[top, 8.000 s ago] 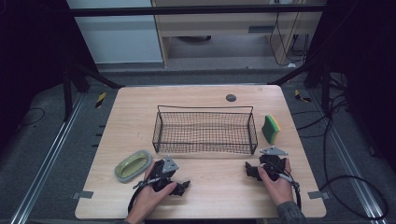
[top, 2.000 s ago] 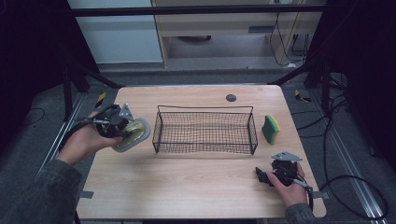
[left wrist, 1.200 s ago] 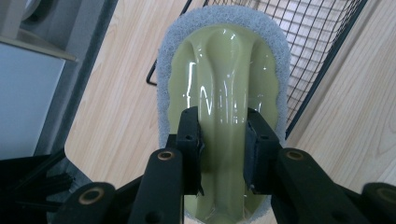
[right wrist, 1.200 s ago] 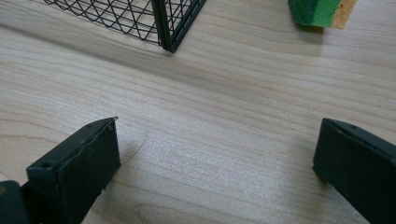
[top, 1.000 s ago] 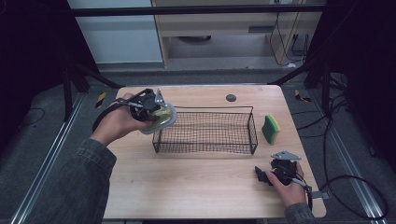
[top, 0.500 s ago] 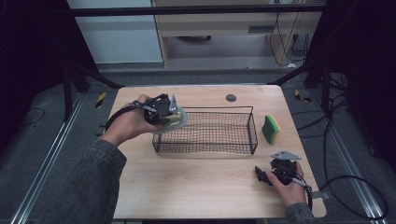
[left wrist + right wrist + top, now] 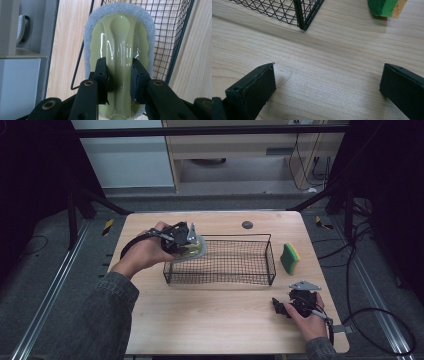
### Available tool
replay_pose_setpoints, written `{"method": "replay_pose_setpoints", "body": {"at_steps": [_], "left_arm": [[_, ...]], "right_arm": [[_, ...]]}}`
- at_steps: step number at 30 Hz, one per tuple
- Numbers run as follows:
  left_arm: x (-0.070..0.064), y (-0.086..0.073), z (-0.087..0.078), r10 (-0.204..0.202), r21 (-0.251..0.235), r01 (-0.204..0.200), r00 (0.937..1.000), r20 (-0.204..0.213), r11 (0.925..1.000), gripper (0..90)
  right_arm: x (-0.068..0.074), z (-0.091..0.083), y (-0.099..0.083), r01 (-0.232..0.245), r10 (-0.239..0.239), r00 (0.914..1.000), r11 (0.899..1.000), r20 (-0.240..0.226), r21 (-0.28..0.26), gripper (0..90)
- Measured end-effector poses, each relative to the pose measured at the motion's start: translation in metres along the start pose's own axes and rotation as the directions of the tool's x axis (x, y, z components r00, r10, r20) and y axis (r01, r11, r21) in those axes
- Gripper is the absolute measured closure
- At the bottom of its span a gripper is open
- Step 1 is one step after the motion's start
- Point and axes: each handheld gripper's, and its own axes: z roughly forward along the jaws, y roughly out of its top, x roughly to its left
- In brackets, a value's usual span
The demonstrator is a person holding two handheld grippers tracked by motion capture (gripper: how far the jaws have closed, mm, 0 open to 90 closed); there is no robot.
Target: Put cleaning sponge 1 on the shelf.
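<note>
My left gripper (image 7: 186, 241) is shut on the ridge handle of a pale green scrubbing pad with a grey-white scouring rim (image 7: 119, 42). It holds the pad (image 7: 194, 249) in the air over the left end of the black wire basket (image 7: 222, 279). In the left gripper view both jaws clamp the handle from either side, and the basket's wire corner (image 7: 172, 37) lies beyond the pad. My right gripper (image 7: 283, 307) rests low at the table's front right, open with nothing between its jaws (image 7: 327, 82).
A green and yellow sponge (image 7: 290, 257) lies on the wooden table (image 7: 210, 320) right of the basket, also at the top of the right gripper view as the sponge (image 7: 387, 7). A dark round disc (image 7: 247, 224) sits near the table's far edge. The basket's corner (image 7: 304, 15) stands ahead of the right gripper.
The left gripper took the scrubbing pad from the table's front left, lifted it, and carried it rightward to above the basket's left end. The right gripper drew back slightly and has stayed put since.
</note>
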Motion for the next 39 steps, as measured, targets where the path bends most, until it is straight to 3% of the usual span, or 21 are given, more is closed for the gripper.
{"method": "replay_pose_setpoints", "body": {"at_steps": [12, 20, 24, 34, 39], "left_arm": [[-0.002, 0.000, 0.018, 0.005, -0.012, -0.005, 0.9995, 0.031, 0.9999, 70.9], [-0.009, -0.004, 0.038, 0.024, 0.019, -0.026, 0.9979, 0.061, 0.9995, 70.9], [-0.010, -0.008, 0.041, 0.011, 0.028, -0.012, 0.9976, 0.068, 0.9995, 70.8], [-0.011, -0.007, 0.047, 0.026, 0.031, -0.028, 0.9965, 0.080, 0.9991, 70.8], [-0.012, -0.008, 0.050, 0.009, 0.036, -0.013, 0.9955, 0.094, 0.9993, 70.8]], "right_arm": [[0.001, 0.000, 0.000, -0.005, 0.005, 1.0000, 1.000, -0.002, 0.003, 0.5], [0.000, 0.001, 0.001, -0.003, 0.003, 1.0000, 1.000, -0.005, 0.001, 0.5], [0.001, 0.001, 0.001, -0.004, 0.004, 1.0000, 1.000, -0.004, 0.001, 0.5], [0.001, 0.001, 0.001, -0.004, 0.004, 1.0000, 1.000, -0.005, 0.001, 0.5], [0.000, 0.001, 0.001, -0.002, 0.002, 1.0000, 1.000, -0.004, 0.001, 0.5]]}}
